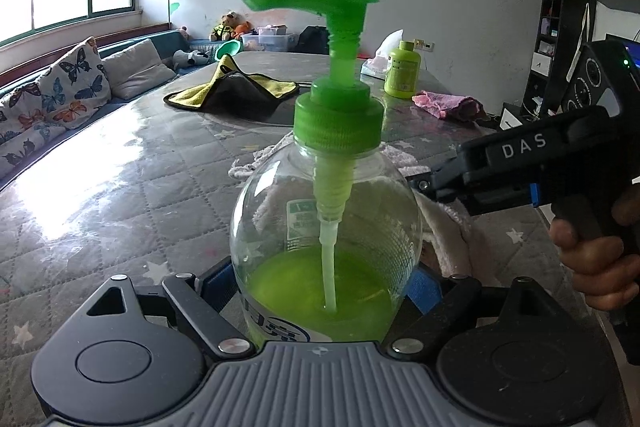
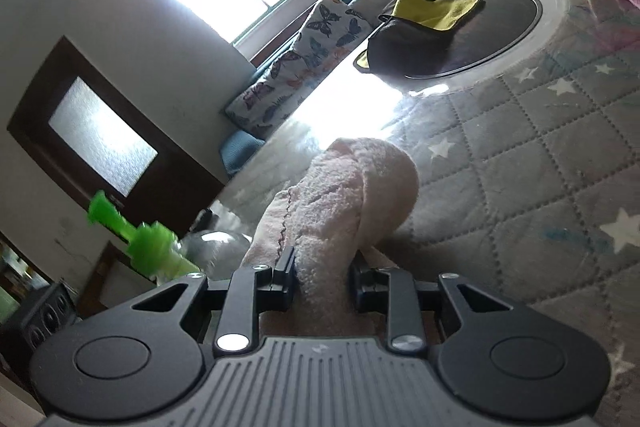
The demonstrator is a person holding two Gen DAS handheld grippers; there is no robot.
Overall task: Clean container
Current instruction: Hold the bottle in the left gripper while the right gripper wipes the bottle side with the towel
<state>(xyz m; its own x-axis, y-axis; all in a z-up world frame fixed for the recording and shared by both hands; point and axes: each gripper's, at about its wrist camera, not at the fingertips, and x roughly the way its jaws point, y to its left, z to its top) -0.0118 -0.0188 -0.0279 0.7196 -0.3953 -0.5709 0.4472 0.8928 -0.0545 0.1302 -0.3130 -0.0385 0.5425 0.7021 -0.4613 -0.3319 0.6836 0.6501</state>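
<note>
Two tongs work here, one in each of our hands. Our left tongs clamp the round belly of a clear plastic bottle, blue pads pressed against its sides. It stands upright over the counter and is about a third full of bright green liquid. A ribbed green screw cap and a flat-spouted pump top it, and a pale dip tube runs down into the liquid.

Our right tongs are pinched narrow on a fluffy pale pink cloth, terry in texture with a stitched hem, bunched into a rounded wad beyond the tips. In the left wrist view that cloth sits against the bottle's right side, just below the shoulder; we cannot tell how firmly it presses.

Quilted grey fabric with white stars covers the counter under a glossy clear sheet. Farther back lie a yellow and grey microfibre cloth on a dark round inset, a lime-green capped bottle, and a crumpled pink rag.
</note>
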